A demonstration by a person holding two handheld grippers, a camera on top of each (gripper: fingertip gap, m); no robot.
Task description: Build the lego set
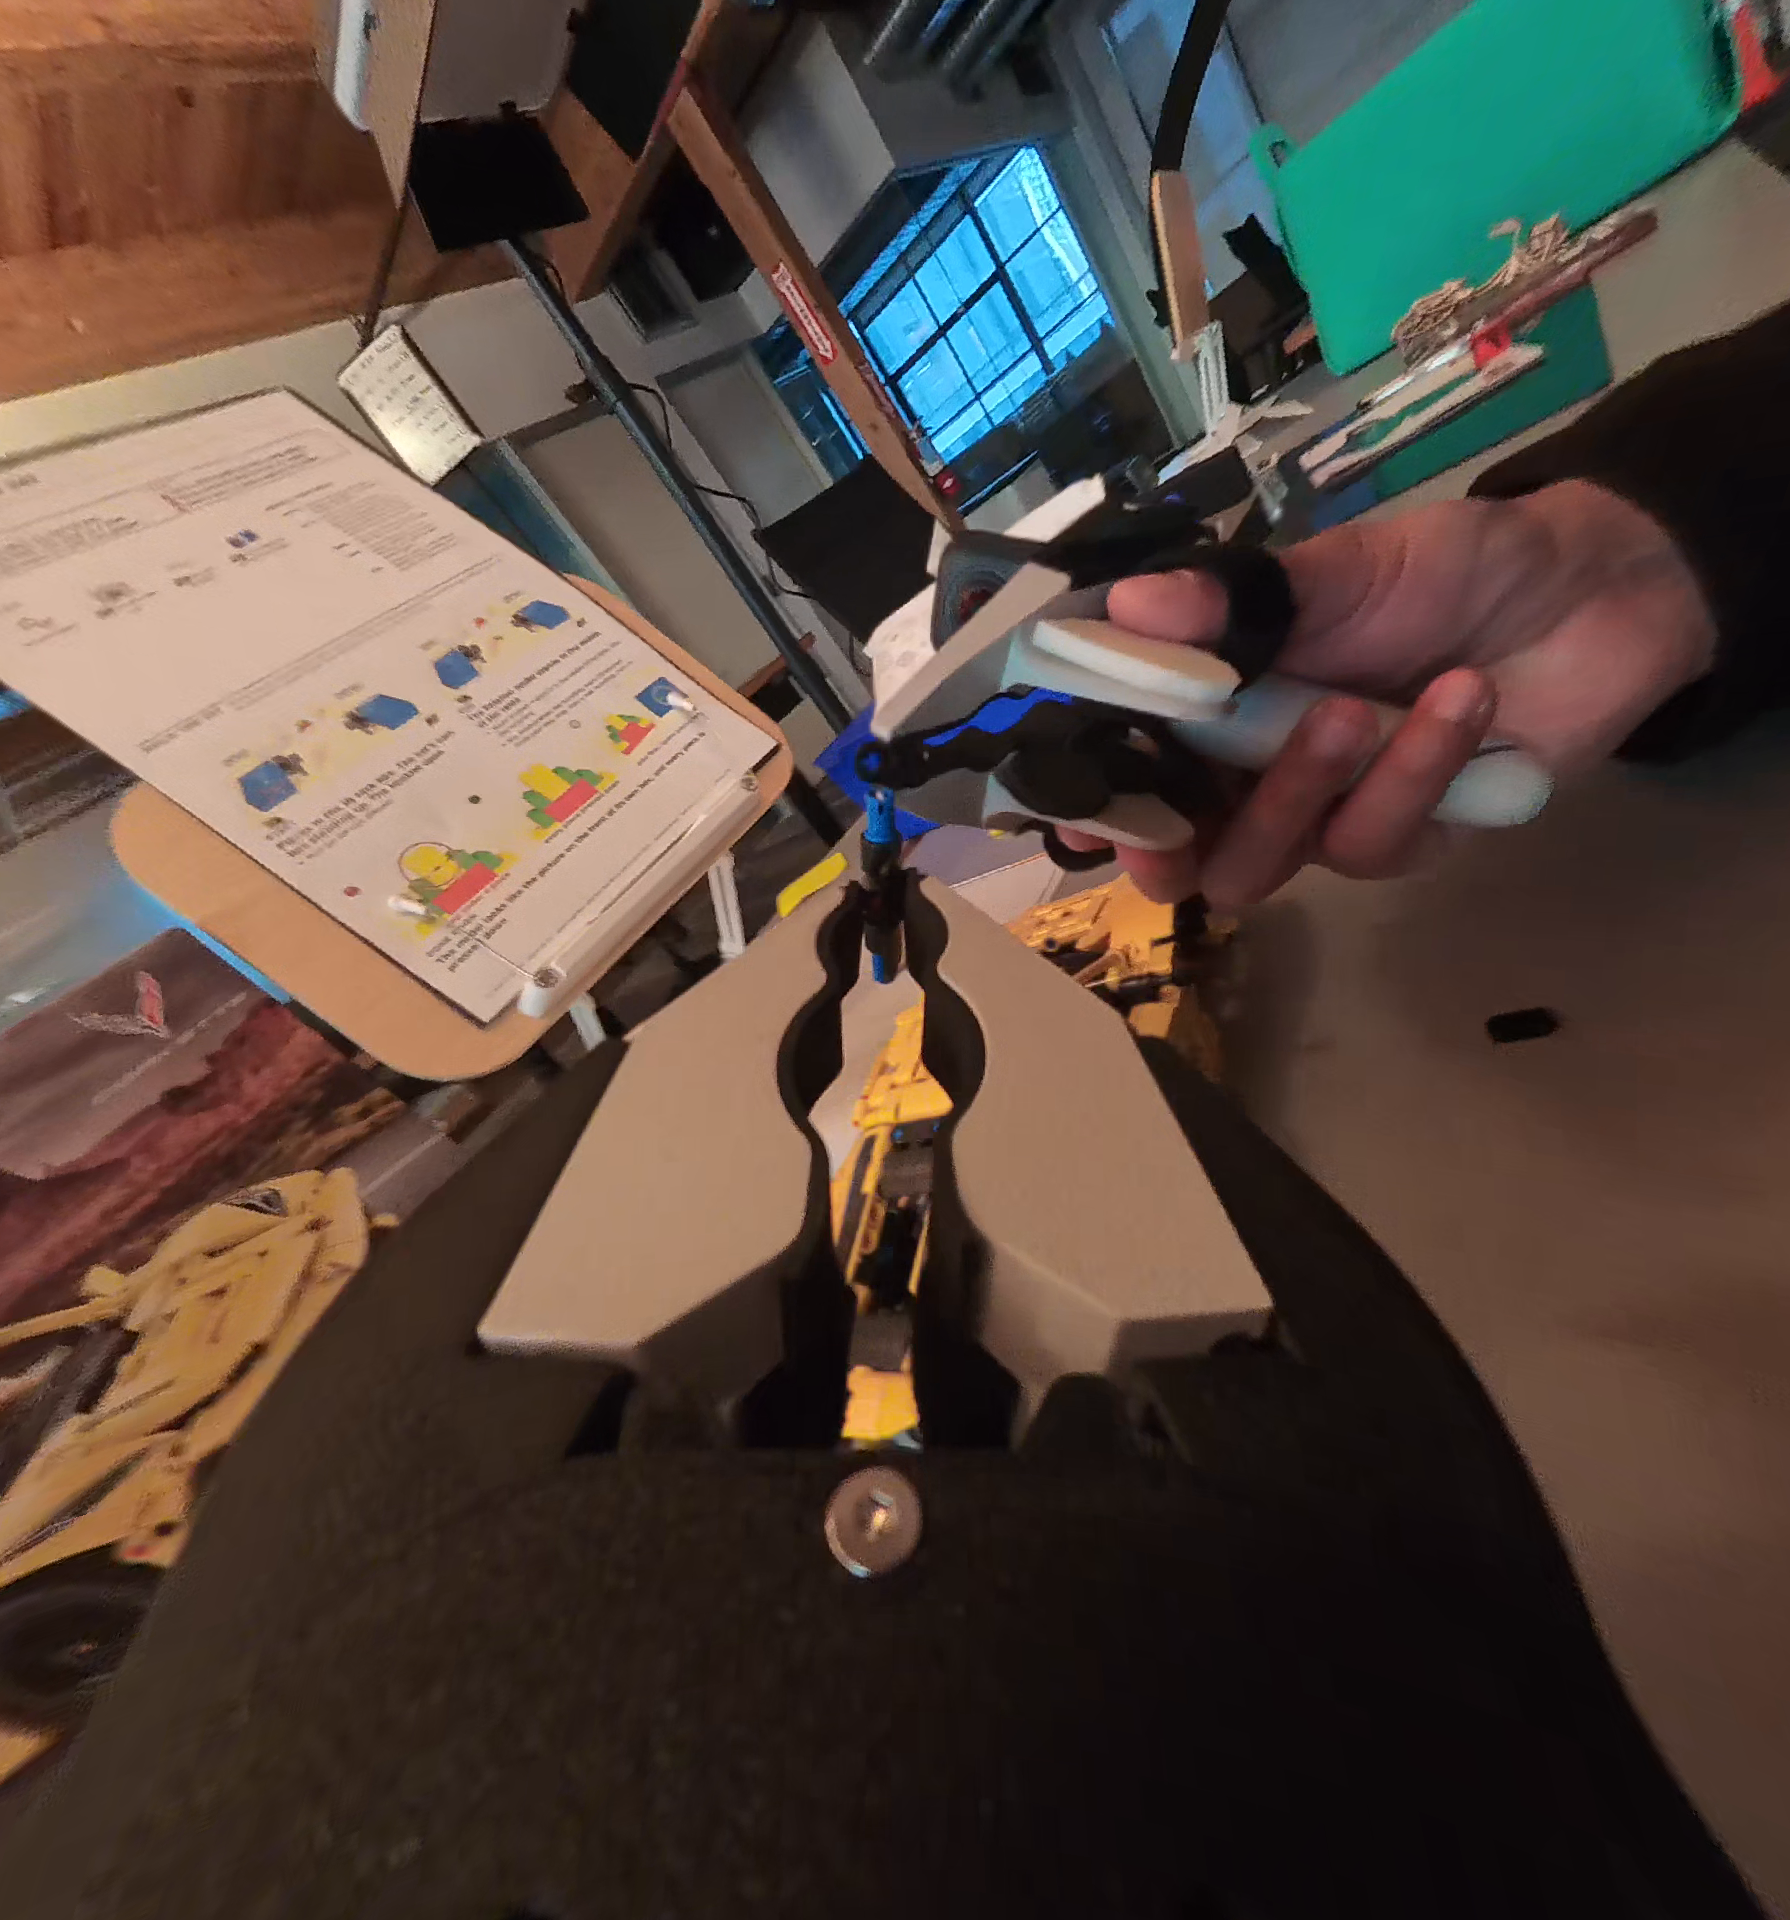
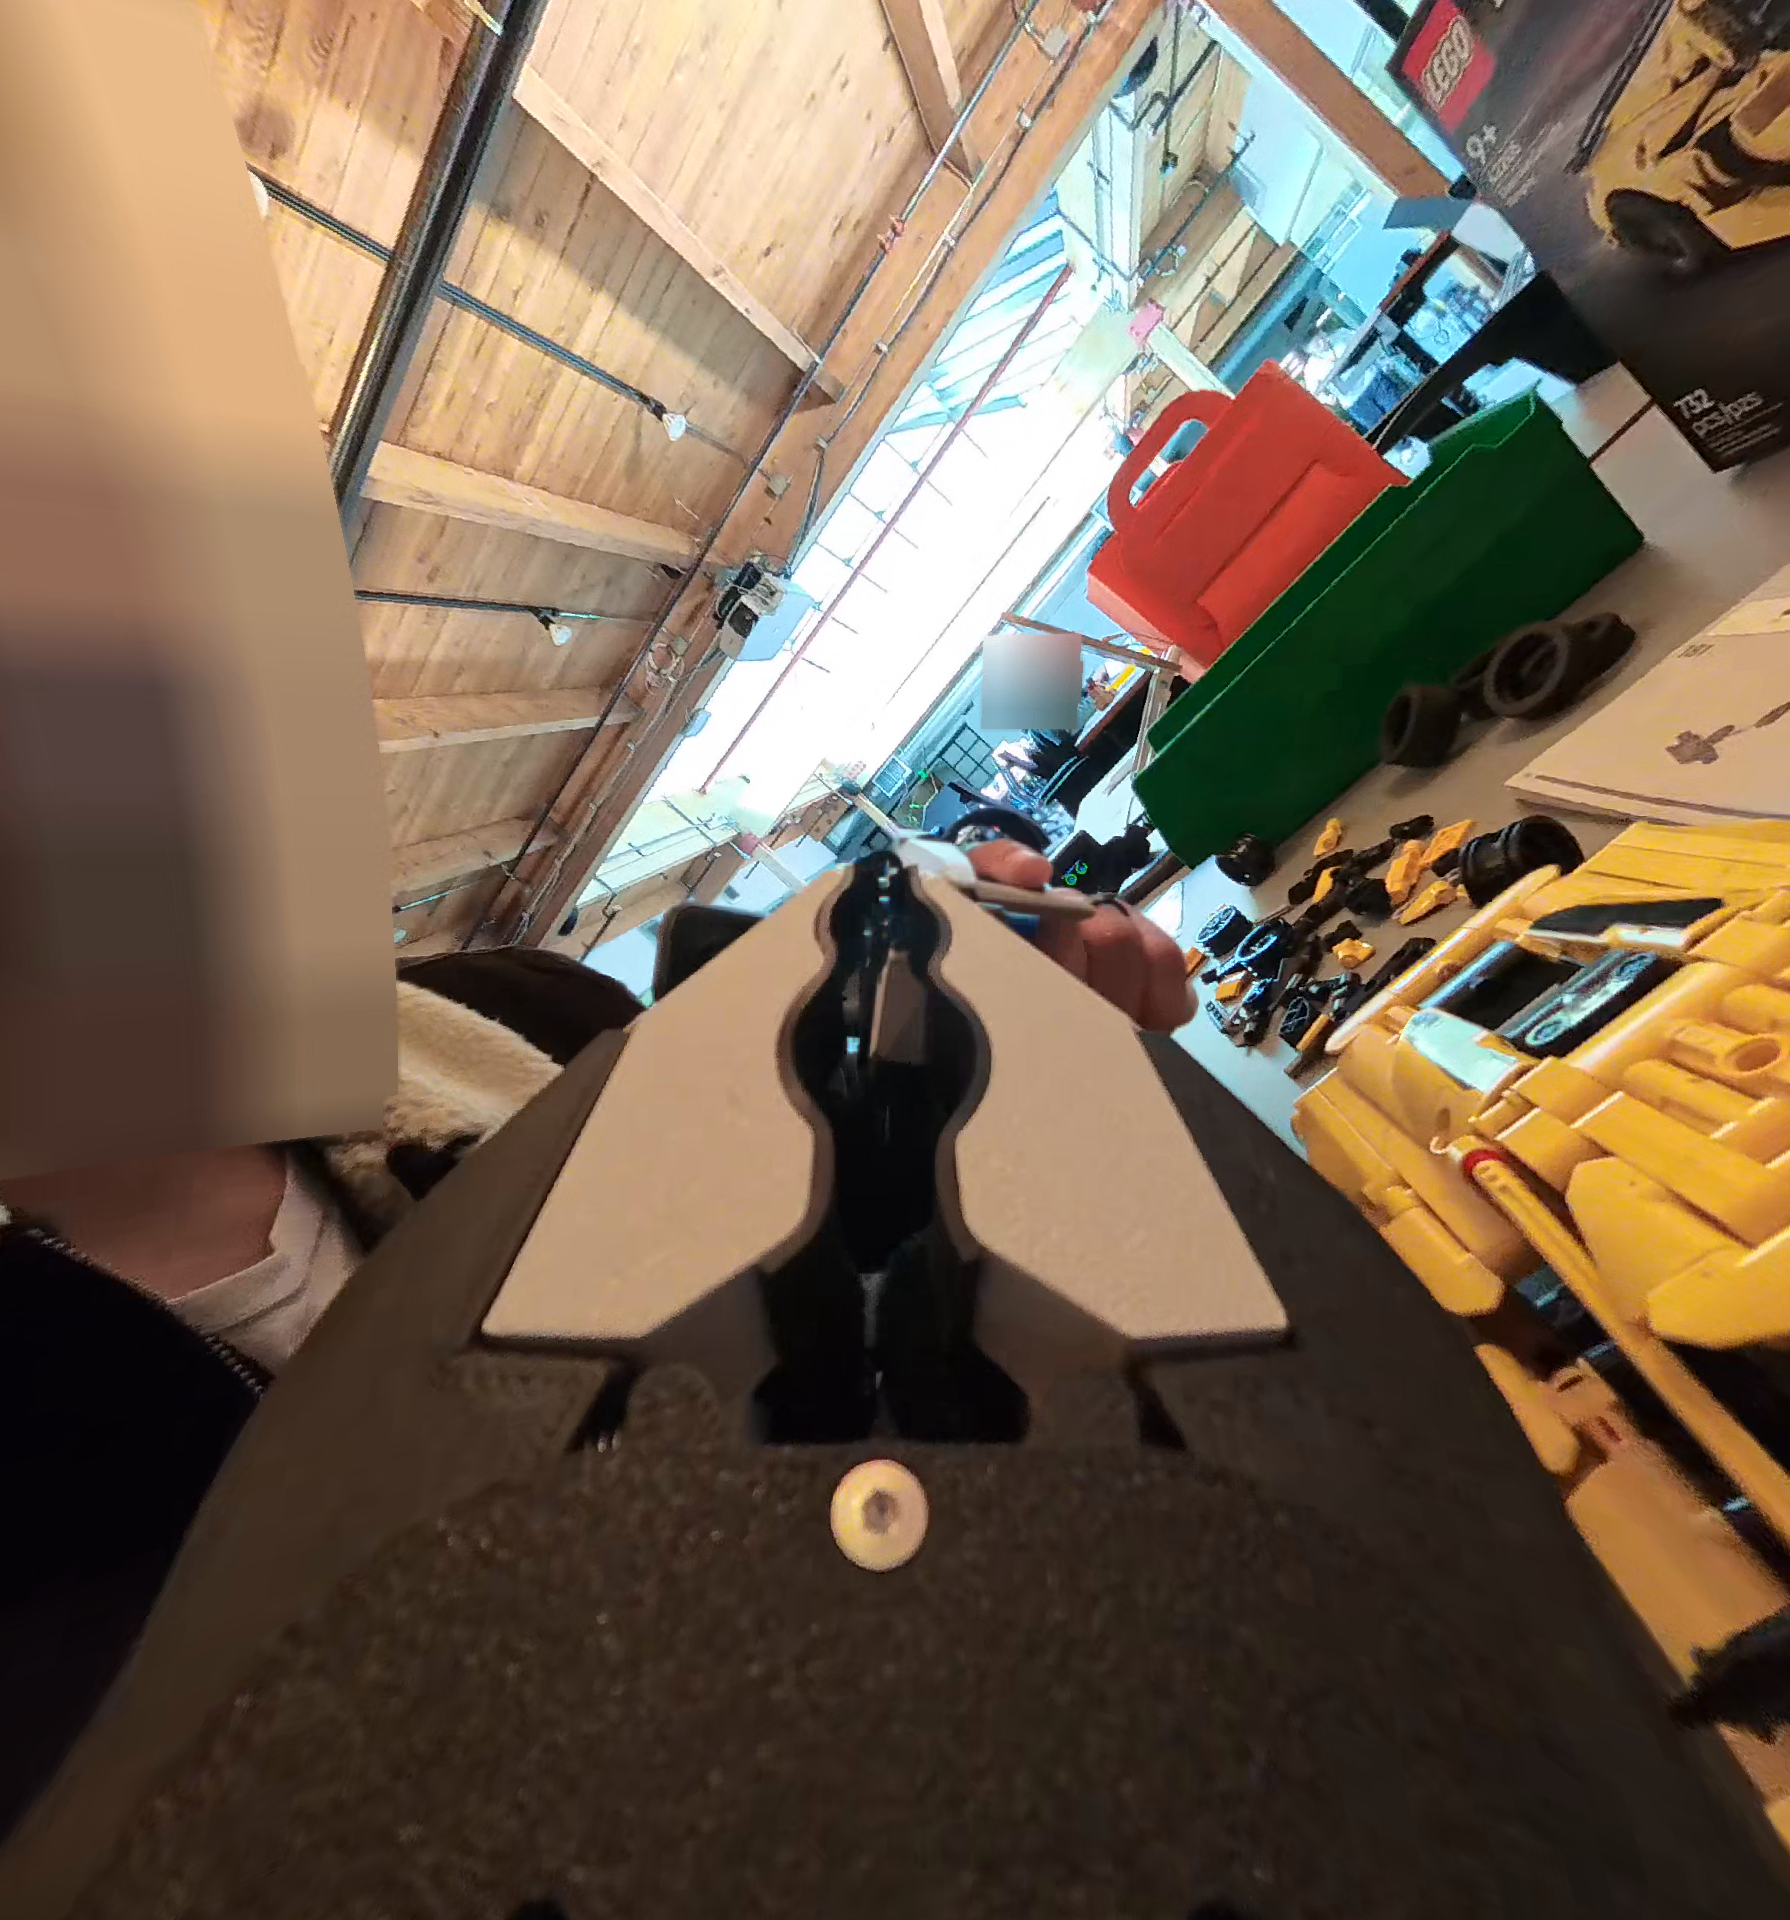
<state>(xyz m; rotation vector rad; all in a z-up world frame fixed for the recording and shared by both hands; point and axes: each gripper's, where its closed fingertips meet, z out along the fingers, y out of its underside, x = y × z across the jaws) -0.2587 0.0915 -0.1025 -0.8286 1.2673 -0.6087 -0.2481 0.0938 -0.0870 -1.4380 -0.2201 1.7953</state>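
Note:
My left gripper (image 1: 880, 920) is shut on a thin black and blue pin piece (image 1: 876, 831) and holds it upright in the air. My right gripper (image 1: 875, 756), held by a hand (image 1: 1442, 675), comes in from the right and is shut on a small black link (image 1: 901, 764) at the pin's top end. In the right wrist view, my right gripper (image 2: 883, 883) has its tips together on the black piece, with the left gripper (image 2: 984, 883) just beyond. The yellow Lego car (image 2: 1597, 1091) lies to the right, also behind my left fingers (image 1: 896, 1101).
An instruction sheet on a wooden stand (image 1: 351, 675) and the set's box (image 1: 143, 1299) are at the left. Loose black and yellow pieces (image 2: 1317, 935), tyres (image 2: 1514, 675), a booklet (image 2: 1722, 727), a green bin (image 2: 1390, 644) and a red bin (image 2: 1234, 499) are on the table (image 1: 1493, 1247). Left and right tips are no more than a few centimetres apart.

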